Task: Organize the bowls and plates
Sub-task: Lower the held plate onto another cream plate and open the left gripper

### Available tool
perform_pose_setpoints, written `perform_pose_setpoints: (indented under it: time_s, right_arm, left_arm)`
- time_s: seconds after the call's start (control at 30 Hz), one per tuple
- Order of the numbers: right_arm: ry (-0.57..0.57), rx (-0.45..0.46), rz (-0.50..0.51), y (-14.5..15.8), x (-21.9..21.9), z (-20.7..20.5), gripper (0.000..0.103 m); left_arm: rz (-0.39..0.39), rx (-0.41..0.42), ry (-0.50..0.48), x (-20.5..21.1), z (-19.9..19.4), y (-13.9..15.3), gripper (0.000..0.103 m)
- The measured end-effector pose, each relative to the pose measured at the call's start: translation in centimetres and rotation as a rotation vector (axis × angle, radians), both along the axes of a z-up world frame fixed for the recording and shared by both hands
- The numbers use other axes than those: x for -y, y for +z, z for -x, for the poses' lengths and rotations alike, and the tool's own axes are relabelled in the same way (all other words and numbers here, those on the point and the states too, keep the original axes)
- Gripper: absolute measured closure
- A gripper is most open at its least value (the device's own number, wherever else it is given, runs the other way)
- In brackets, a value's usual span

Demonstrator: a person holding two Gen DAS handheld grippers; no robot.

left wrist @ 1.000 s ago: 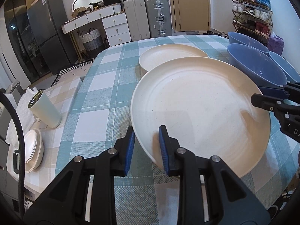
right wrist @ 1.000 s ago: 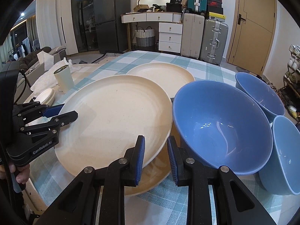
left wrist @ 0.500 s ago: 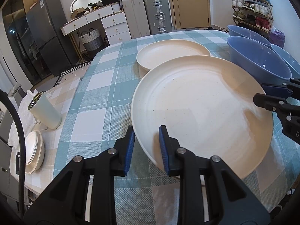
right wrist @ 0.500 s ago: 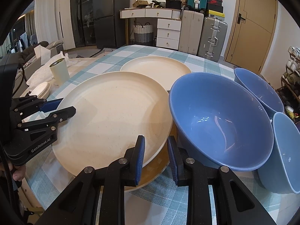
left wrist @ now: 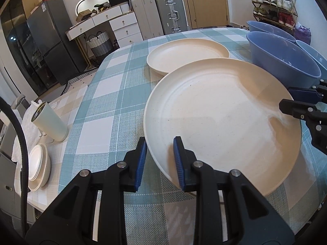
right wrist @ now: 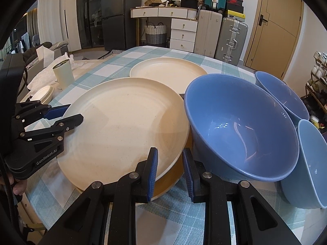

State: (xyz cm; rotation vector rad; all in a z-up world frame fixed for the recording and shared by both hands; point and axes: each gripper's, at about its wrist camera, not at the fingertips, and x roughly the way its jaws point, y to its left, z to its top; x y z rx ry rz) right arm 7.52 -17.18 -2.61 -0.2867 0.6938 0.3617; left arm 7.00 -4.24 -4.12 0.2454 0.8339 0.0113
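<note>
Two grippers, L [left wrist: 160, 159] & R [right wrist: 169, 171], nearly closed, both clamp the big cream plate [left wrist: 222, 118] by opposite rims, lifted over another plate [right wrist: 173, 181]. I judge stacking barely begun: far plate [left wrist: 188, 54] and three blue bowls [right wrist: 241, 130] still loose on the tablecloth [left wrist: 106, 106].

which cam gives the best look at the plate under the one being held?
Right wrist. Beneath the lifted cream plate, the lower plate shows as a darker tan crescent between the right gripper fingers. In the left wrist view the lifted plate covers it almost entirely.
</note>
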Motion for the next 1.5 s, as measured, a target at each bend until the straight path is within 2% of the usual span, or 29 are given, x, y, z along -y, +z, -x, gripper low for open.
perform_pose_setpoints:
  time_s: [0.5,0.9,1.23,1.5]
  right_arm:
    - [-0.013,-0.011,0.011,-0.9,0.1,-0.3,0.078]
    - [-0.023,-0.014,0.041,-1.8,-0.2,-0.4,0.078]
    - [-0.027,-0.021,0.034,-2.0,0.0,-0.5,0.078]
    - [-0.025,-0.027,0.031,-2.0,0.0,-0.5,0.076]
  left_arm:
    - [-0.070,-0.001,-0.021,1.1,-0.1,-0.9,0.079]
    - [-0.093,-0.014,-0.041,1.3,0.3,-1.5,0.078]
    - [-0.076,-0.023,-0.043,1.2,0.4,-1.5,0.076]
    - [-0.012,-0.038,-0.049,0.6,0.2,-1.3,0.069]
